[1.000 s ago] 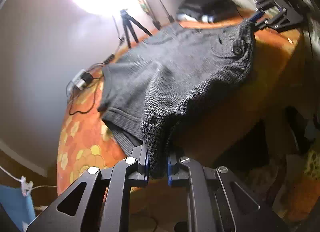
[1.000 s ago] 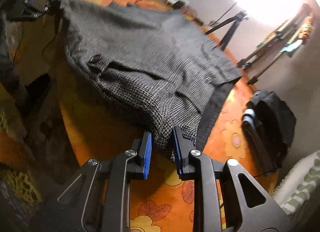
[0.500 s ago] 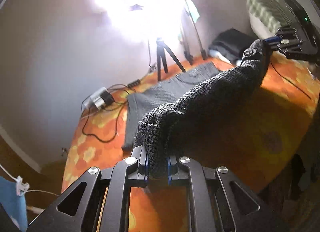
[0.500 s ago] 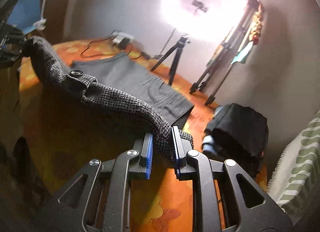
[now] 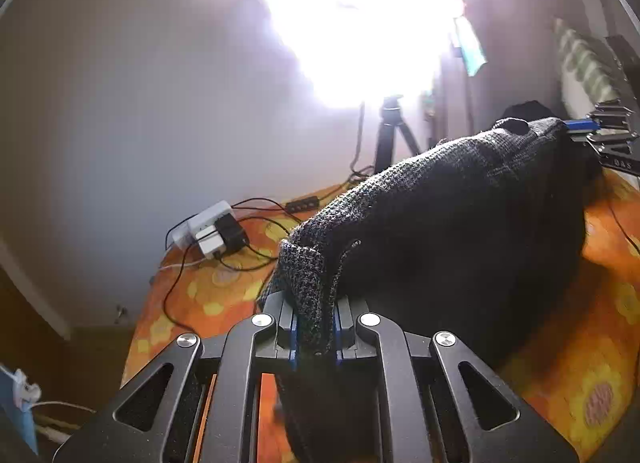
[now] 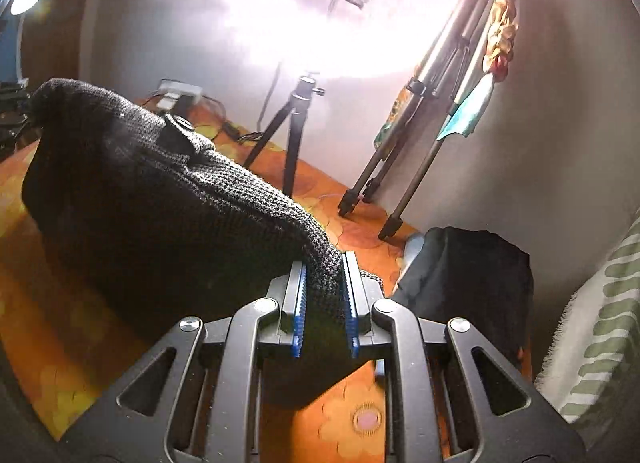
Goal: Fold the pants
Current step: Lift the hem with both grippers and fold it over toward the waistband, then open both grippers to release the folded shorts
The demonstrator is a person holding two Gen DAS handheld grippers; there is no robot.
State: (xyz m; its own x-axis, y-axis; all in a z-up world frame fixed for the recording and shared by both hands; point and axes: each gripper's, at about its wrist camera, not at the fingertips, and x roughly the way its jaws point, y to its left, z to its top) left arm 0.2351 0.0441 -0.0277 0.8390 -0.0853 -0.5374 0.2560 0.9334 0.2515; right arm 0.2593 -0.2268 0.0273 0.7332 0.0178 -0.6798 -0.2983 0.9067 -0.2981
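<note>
The grey houndstooth pants (image 5: pixel 440 223) hang lifted between my two grippers above the orange flowered tablecloth (image 5: pixel 192 295). My left gripper (image 5: pixel 314 327) is shut on one corner of the pants. My right gripper (image 6: pixel 324 295) is shut on the other corner of the pants (image 6: pixel 160 191). A pocket button (image 6: pixel 182 123) shows on the raised edge. The right gripper also shows at the far right of the left wrist view (image 5: pixel 600 135). The lower part of the pants hangs in shadow under the raised edge.
A white power strip with plugs and cables (image 5: pixel 212 231) lies at the table's far left. A small tripod (image 6: pixel 296 135) and a larger tripod (image 6: pixel 420 123) stand at the back by the wall. A black folded bundle (image 6: pixel 472 275) lies at the right, beside a striped towel (image 6: pixel 600 323).
Both grippers have lifted the held edge of the pants up off the table and carried it toward the far side. The flat part of the pants seen earlier is now hidden behind the raised cloth.
</note>
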